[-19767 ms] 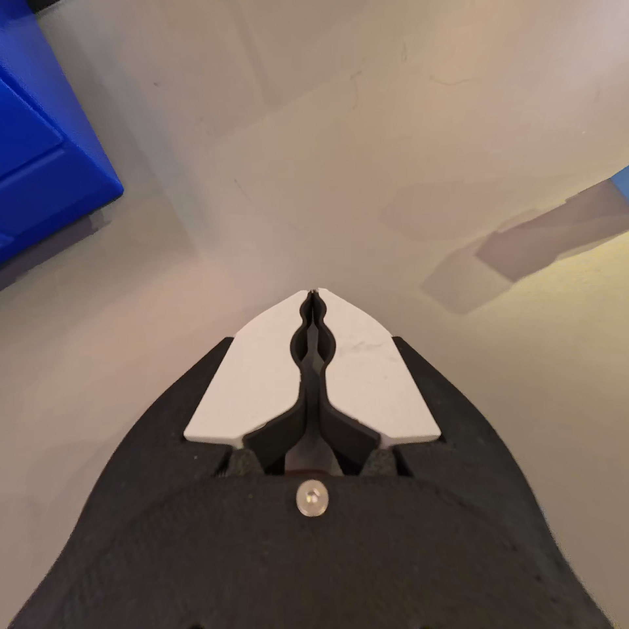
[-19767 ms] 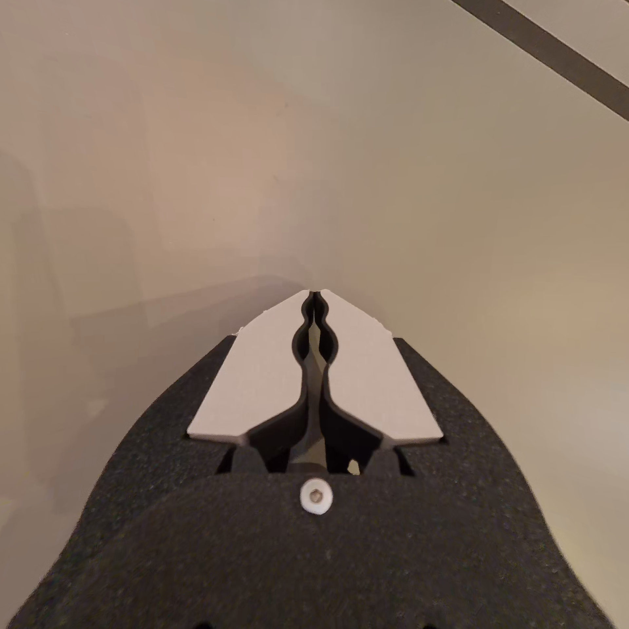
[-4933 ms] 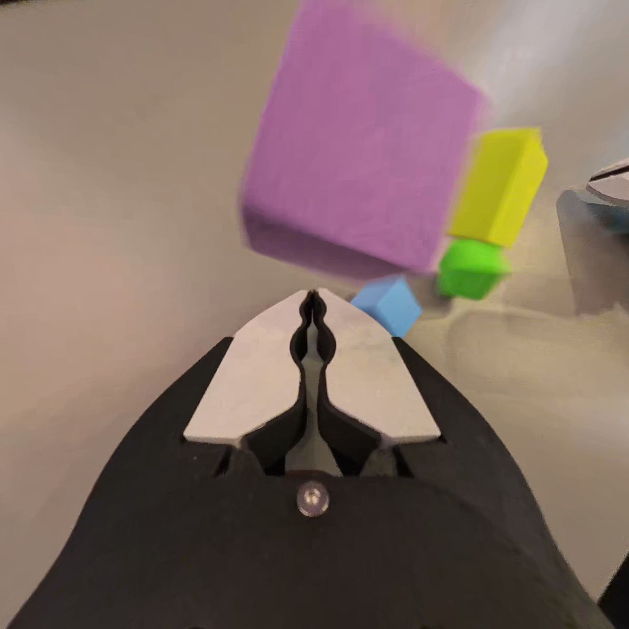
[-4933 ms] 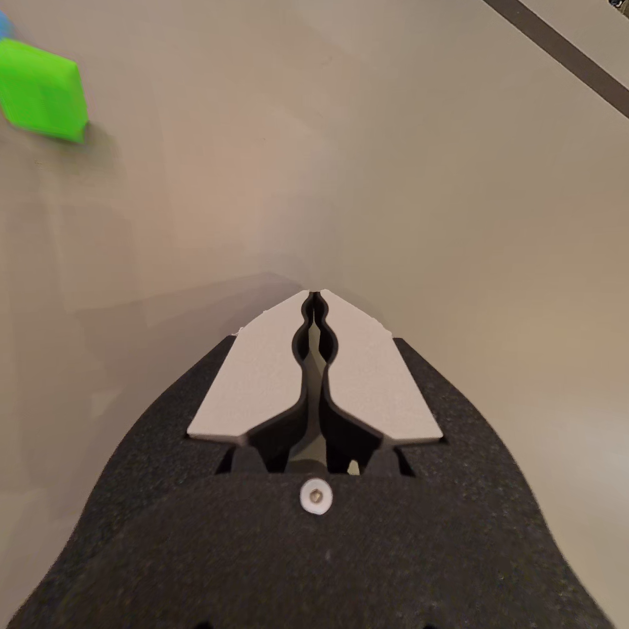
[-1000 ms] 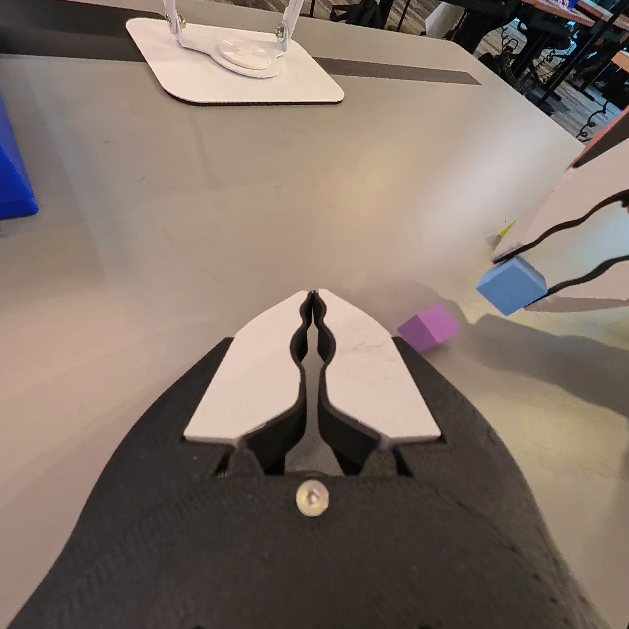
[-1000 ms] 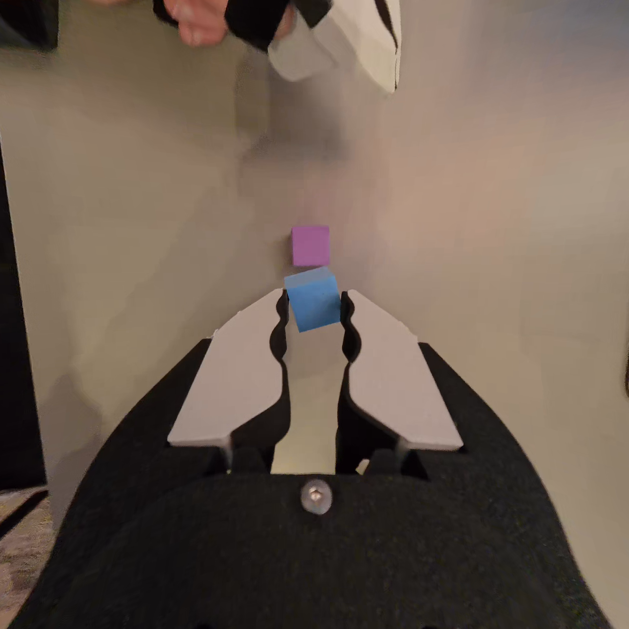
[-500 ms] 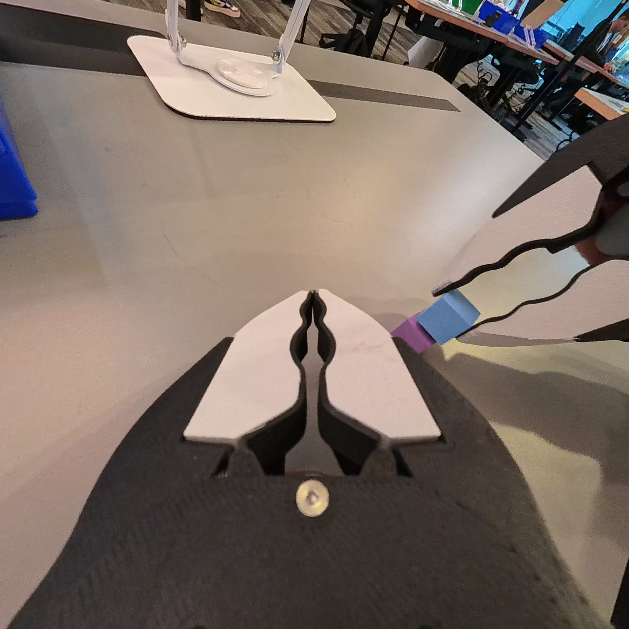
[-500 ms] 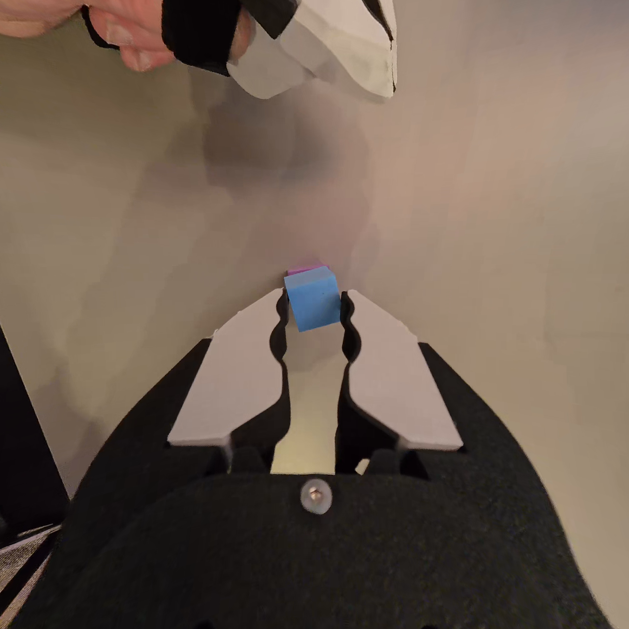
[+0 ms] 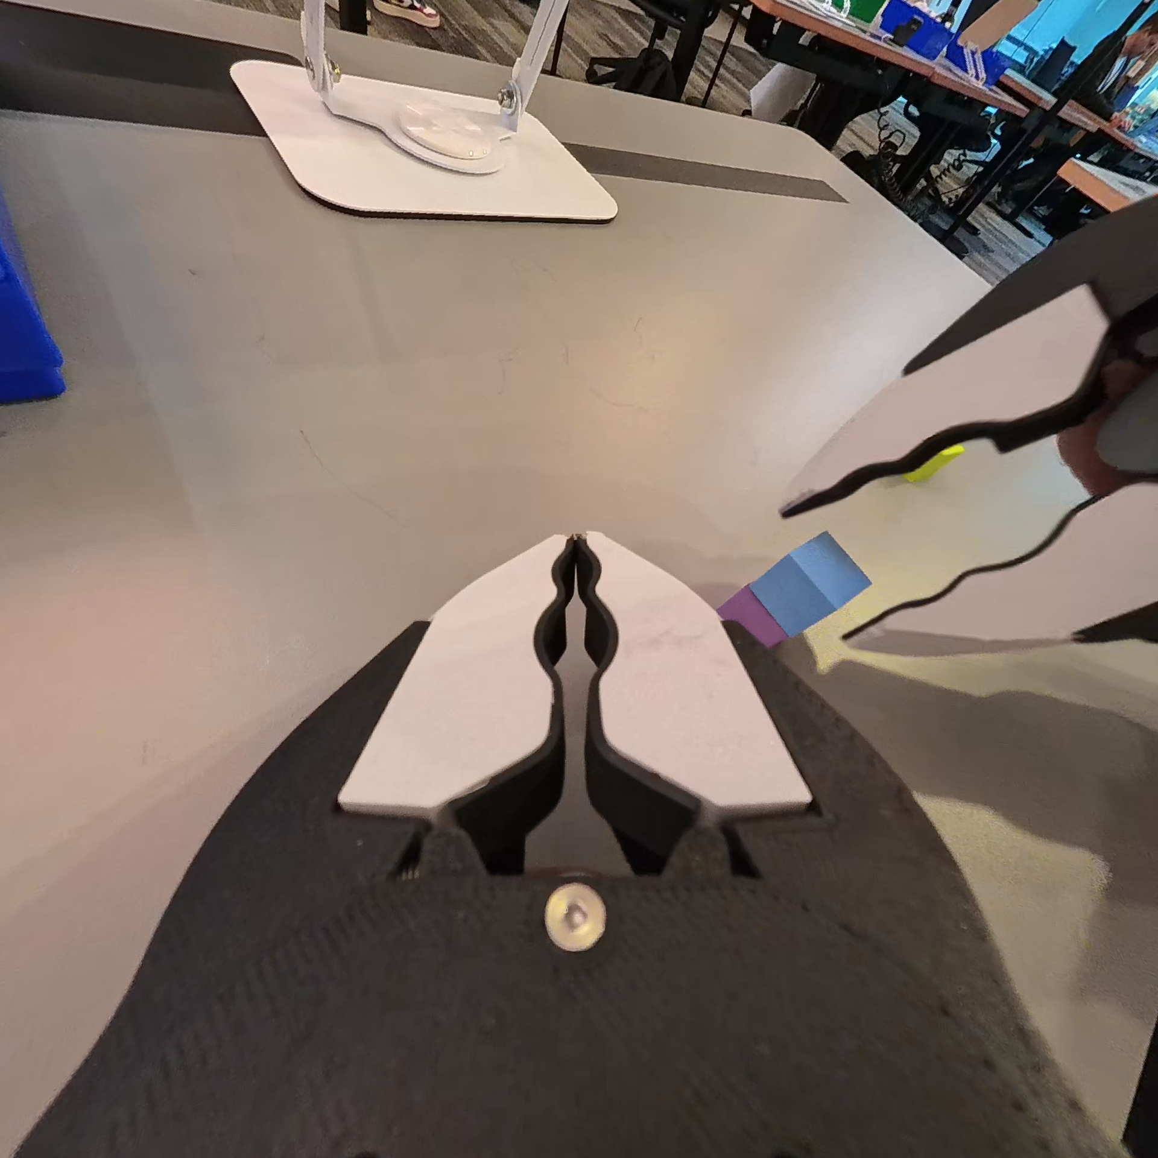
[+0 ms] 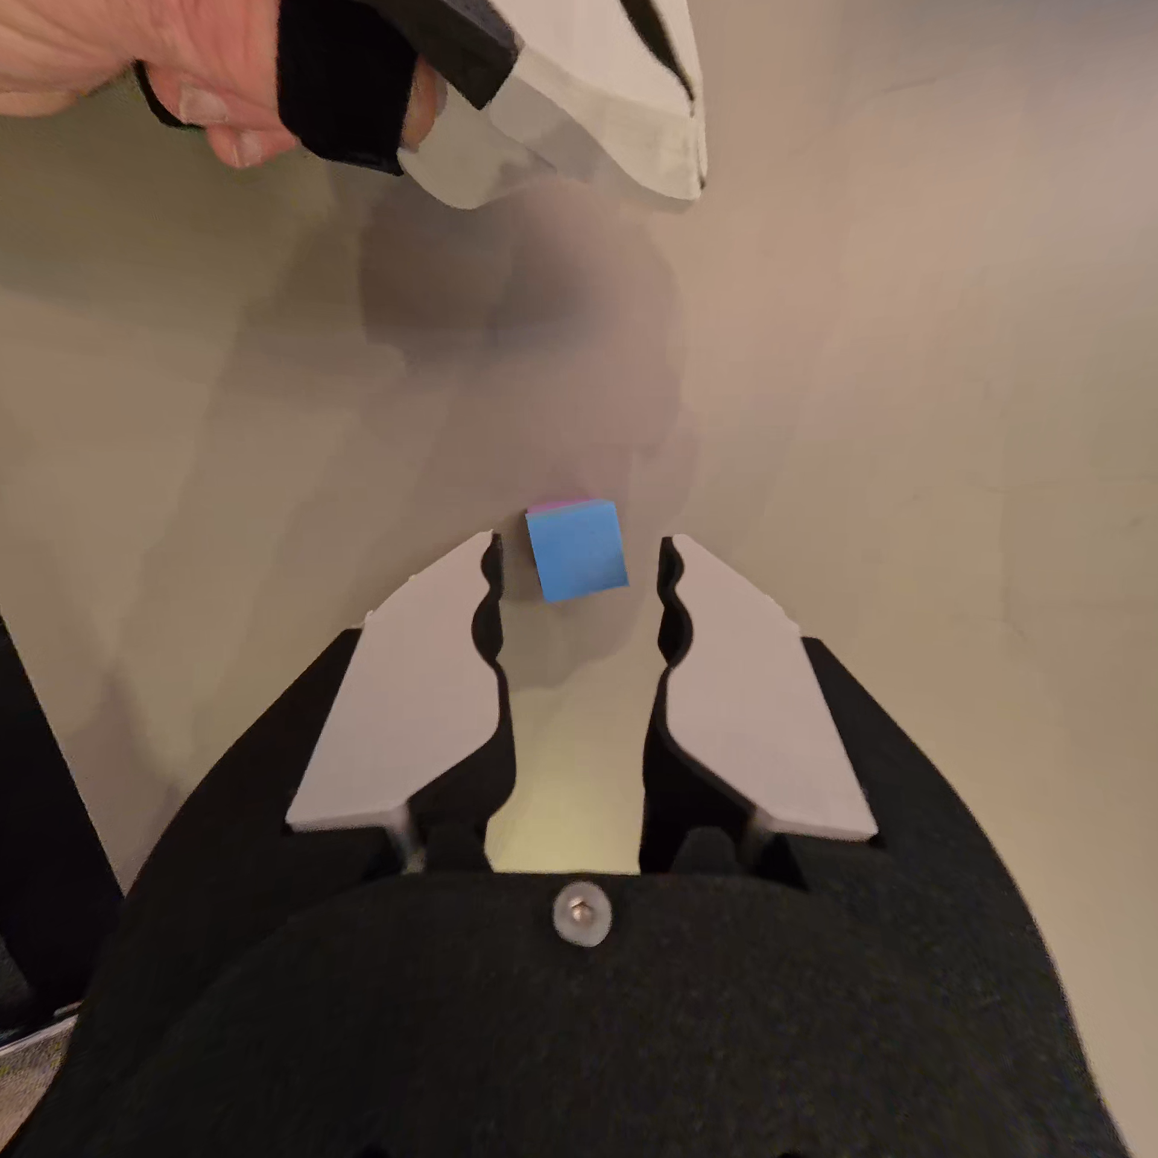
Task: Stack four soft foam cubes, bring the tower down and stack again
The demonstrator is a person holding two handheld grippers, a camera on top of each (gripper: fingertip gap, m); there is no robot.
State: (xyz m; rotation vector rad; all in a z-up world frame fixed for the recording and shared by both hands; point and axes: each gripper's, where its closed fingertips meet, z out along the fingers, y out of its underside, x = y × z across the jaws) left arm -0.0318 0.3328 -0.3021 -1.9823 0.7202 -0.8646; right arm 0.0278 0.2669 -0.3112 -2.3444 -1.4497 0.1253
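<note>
Left gripper (image 9: pixel 575 537), nearest in its own view: fingers closed tip to tip, nothing between them, held low over the grey table (image 9: pixel 438 351).

At 3 o'clock from its tips, just beside the right finger: blue cube (image 9: pixel 808 583) resting on the purple cube (image 9: pixel 752 617), slightly skewed. Two cubes stacked so far.

Right gripper (image 10: pixel 579 545) open around the blue cube (image 10: pixel 576 551). Clear gap on both sides between pads and cube; not gripping it. From above only a sliver of purple cube (image 10: pixel 558 505) shows at 12 o'clock past the blue one.

Further out at 2 o'clock in the left view: yellow cube (image 9: pixel 933 467) on the table, partly hidden by the right gripper's finger (image 9: pixel 971 401).

Far at 12 o'clock: white stand base (image 9: pixel 426 163). At 9 o'clock, table edge: blue bin (image 9: pixel 25 351).

A hand (image 10: pixel 156 69) holds the left gripper at the top of the right view.
</note>
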